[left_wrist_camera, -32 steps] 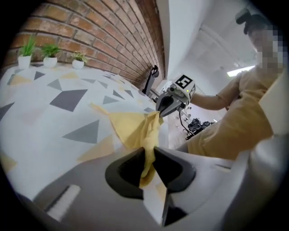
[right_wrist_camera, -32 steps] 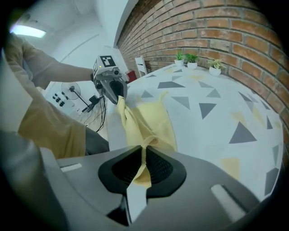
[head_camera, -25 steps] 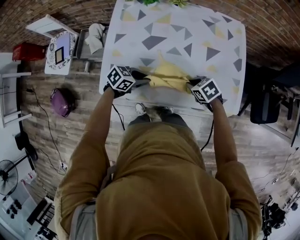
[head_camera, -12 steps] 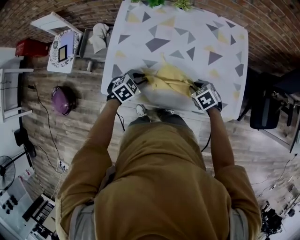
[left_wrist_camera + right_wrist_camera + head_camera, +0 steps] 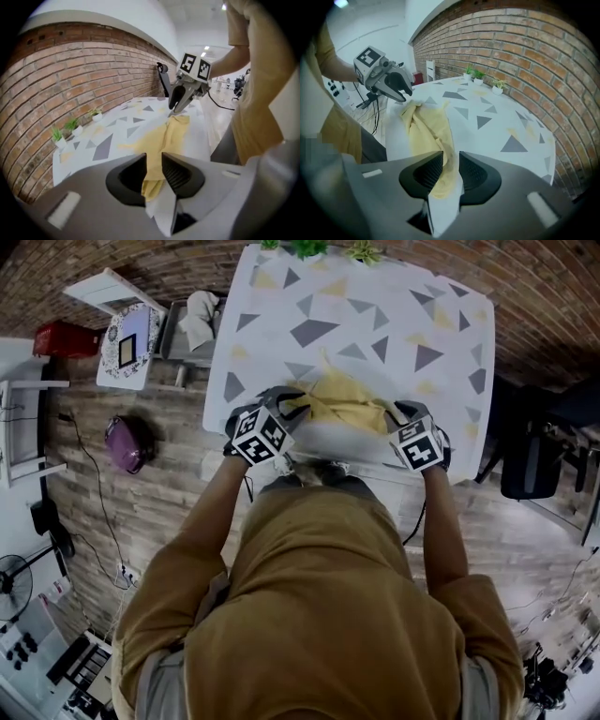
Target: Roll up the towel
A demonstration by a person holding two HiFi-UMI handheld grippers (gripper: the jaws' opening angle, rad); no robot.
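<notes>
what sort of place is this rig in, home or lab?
Likely a lab or studio dressed as a room: brick wall, triangle-print table holding the yellow towel, and cables and a fan on the wood floor.

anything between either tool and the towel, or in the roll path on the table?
Nothing visible. The left tool and right tool each have yellow towel cloth directly between their jaws, at the near edge of the table. Beyond the towel, only small potted plants stand at the far edge.
</notes>
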